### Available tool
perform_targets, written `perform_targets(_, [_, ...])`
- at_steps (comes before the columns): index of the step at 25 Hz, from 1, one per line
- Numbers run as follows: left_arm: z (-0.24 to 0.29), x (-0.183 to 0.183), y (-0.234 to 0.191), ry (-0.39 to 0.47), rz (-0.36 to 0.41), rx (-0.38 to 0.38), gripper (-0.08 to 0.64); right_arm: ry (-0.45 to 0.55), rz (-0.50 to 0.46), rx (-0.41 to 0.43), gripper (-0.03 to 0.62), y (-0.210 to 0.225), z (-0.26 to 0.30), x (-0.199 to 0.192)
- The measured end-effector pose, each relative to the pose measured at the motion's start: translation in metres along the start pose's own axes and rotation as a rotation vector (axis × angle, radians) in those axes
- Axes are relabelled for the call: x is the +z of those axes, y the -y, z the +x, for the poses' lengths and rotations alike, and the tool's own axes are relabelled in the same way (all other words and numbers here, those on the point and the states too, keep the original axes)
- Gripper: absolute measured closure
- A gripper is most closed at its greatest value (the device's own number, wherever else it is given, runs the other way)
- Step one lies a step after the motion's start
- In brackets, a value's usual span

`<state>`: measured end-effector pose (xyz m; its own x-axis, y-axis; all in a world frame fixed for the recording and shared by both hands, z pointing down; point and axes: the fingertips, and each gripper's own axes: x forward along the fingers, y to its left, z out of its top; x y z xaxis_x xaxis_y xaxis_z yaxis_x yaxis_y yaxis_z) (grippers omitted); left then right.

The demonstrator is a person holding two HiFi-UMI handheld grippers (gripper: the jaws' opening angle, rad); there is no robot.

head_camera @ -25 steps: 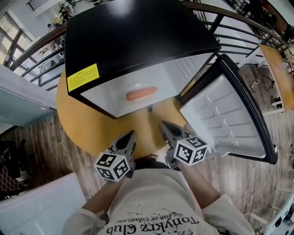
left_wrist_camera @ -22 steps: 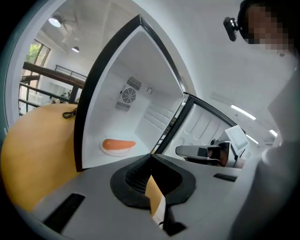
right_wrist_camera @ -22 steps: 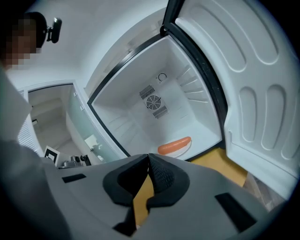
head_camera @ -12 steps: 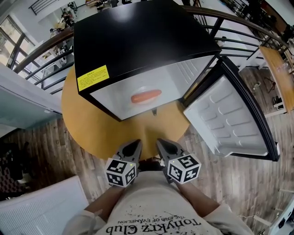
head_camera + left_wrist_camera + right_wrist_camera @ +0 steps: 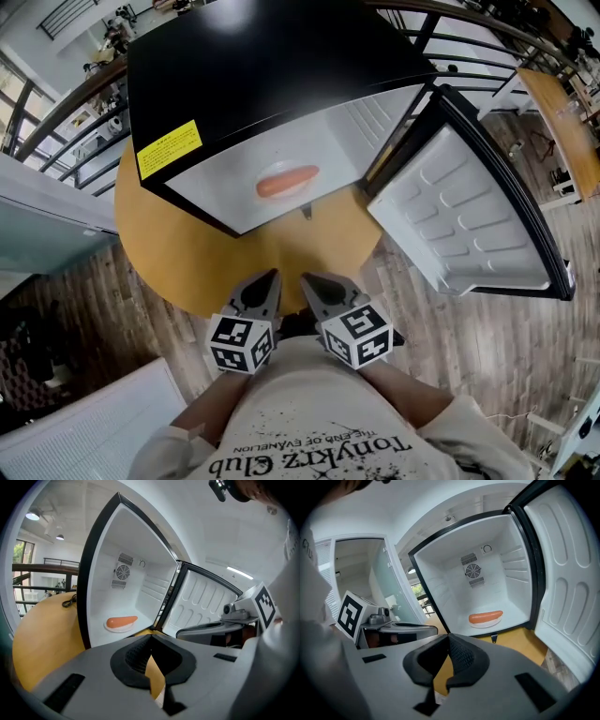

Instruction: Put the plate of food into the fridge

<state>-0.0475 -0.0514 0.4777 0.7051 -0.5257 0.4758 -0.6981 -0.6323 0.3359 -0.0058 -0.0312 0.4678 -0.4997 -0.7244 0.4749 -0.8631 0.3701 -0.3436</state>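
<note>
A white plate with an orange sausage (image 5: 288,181) lies on the floor of the open black fridge (image 5: 272,75); the same plate (image 5: 121,622) (image 5: 485,617) shows in both gripper views. Both grippers are held low, close to my body, well back from the fridge opening. In the head view the left gripper (image 5: 255,296) and the right gripper (image 5: 317,291) sit side by side over the table's near edge. The left gripper (image 5: 150,641) has its pads together with nothing between them. The right gripper (image 5: 449,640) is likewise shut and holds nothing.
The fridge stands on a round yellow table (image 5: 187,253). Its white-lined door (image 5: 469,225) swings wide open to the right. A dark cable (image 5: 69,601) lies on the table left of the fridge. Railings run behind, with wooden floor around.
Both grippers have drawn back toward my body and closer together. The plate with the sausage stays in the fridge.
</note>
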Motion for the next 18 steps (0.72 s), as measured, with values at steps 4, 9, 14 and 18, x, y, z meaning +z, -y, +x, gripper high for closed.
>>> perform_targets(4, [0.0,-0.003,0.003,-0.012,0.0,-0.005,0.535,0.006,-0.008,-0.011,0.566,-0.003,-0.002,0.0])
perform_targets(9, [0.0,-0.011,0.003,-0.032,0.01,0.001,0.536,0.003,0.014,0.001,0.566,-0.005,-0.001,-0.006])
perform_targets(14, [0.001,-0.017,0.003,-0.046,-0.011,0.0,0.536,0.003,0.042,-0.002,0.566,-0.002,-0.004,-0.011])
perform_targets(18, [0.002,-0.016,0.005,-0.038,-0.012,-0.004,0.537,0.007,0.042,-0.008,0.566,0.0,-0.006,-0.011])
